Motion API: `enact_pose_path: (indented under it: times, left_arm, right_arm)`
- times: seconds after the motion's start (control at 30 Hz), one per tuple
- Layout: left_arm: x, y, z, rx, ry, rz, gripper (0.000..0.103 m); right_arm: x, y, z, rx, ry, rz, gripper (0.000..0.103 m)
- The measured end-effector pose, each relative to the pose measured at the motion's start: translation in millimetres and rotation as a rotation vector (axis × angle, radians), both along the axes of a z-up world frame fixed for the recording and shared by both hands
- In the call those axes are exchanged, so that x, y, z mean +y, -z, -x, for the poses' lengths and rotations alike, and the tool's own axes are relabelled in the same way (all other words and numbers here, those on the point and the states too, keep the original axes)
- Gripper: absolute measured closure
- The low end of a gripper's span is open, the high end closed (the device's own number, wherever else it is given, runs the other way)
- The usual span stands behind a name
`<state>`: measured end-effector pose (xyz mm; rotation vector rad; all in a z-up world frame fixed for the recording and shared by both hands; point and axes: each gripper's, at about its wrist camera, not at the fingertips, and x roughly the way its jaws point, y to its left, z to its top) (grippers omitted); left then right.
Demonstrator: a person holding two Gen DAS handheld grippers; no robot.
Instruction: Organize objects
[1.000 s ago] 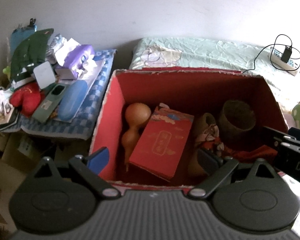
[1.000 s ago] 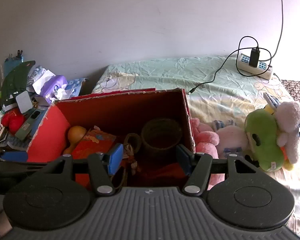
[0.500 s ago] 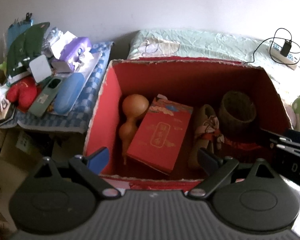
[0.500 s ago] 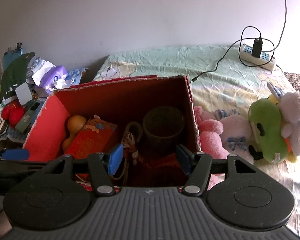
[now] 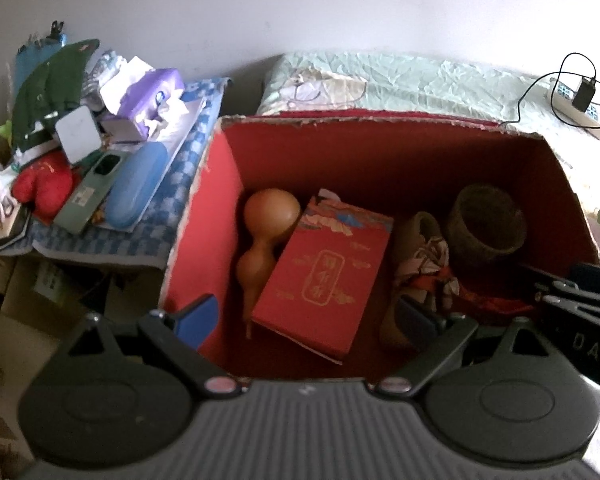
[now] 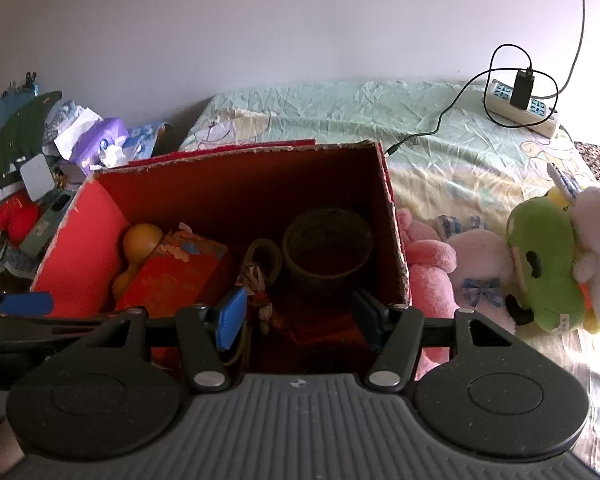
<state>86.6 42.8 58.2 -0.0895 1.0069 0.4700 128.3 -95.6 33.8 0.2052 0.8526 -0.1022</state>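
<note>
A red open box [image 5: 204, 216] [image 6: 392, 208] stands on the bed. Inside lie an orange gourd [image 5: 266, 236] [image 6: 138, 250], a red gift box [image 5: 324, 276] [image 6: 172, 280], a woven shoe with a ribbon [image 5: 424, 256] [image 6: 260, 268] and a dark woven basket [image 5: 486, 224] [image 6: 326, 246]. My left gripper [image 5: 306, 320] is open and empty above the box's near edge. My right gripper [image 6: 298, 314] is open and empty above the box's near right part.
A cluttered side table [image 5: 168, 216] at the left holds a blue glasses case [image 5: 136, 188], a purple tissue pack [image 5: 150, 94], a red plush [image 5: 40, 186] and other items. Plush toys [image 6: 540, 264] lie on the bed right of the box. A power strip [image 6: 520, 108] lies at the back right.
Both grippers have risen and tilted down over the box, so more of its inside shows. Both stay open and nothing in the box has moved.
</note>
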Motion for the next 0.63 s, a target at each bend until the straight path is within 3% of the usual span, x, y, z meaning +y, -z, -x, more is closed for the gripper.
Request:
enact_pose_path:
  times: [0.63]
  left_arm:
    - [13.4,5.7,-16.1,0.0,0.002,0.028,0.012]
  right_arm:
    - [1.1,3.5,-22.4,0.032,-0.002,0.008,0.041]
